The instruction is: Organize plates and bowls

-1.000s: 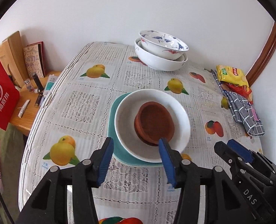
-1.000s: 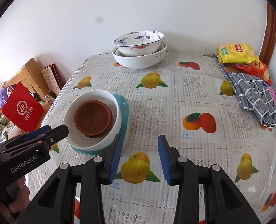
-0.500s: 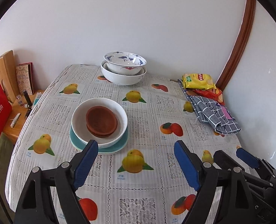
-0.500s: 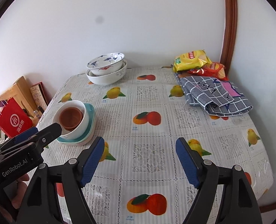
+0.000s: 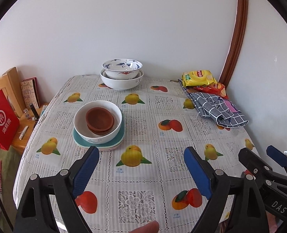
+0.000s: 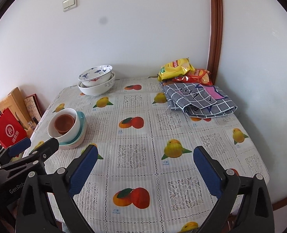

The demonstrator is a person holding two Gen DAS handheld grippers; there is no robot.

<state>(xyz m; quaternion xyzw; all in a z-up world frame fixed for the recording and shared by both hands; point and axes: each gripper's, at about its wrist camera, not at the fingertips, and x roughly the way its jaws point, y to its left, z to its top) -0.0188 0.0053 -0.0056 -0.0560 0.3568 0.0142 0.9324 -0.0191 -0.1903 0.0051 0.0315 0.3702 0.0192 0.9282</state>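
A brown bowl (image 5: 100,118) sits inside a white bowl (image 5: 112,134), which stands on a teal plate (image 5: 118,140) at the table's left. The stack also shows in the right wrist view (image 6: 66,125). Two patterned white bowls (image 5: 122,75) are nested at the far edge by the wall, also in the right wrist view (image 6: 96,81). My left gripper (image 5: 141,171) is open and empty, above the near part of the table. My right gripper (image 6: 145,171) is open and empty, also held back over the near edge.
A folded checked cloth (image 5: 217,108) and yellow and red snack bags (image 5: 199,77) lie at the far right corner. A red paper bag (image 5: 1,122) and a wooden side table stand off the table's left edge. A fruit-print cloth (image 5: 139,136) covers the table.
Both grippers have pulled back and up from the plate stack and opened wide. The stack stays in place on the table.
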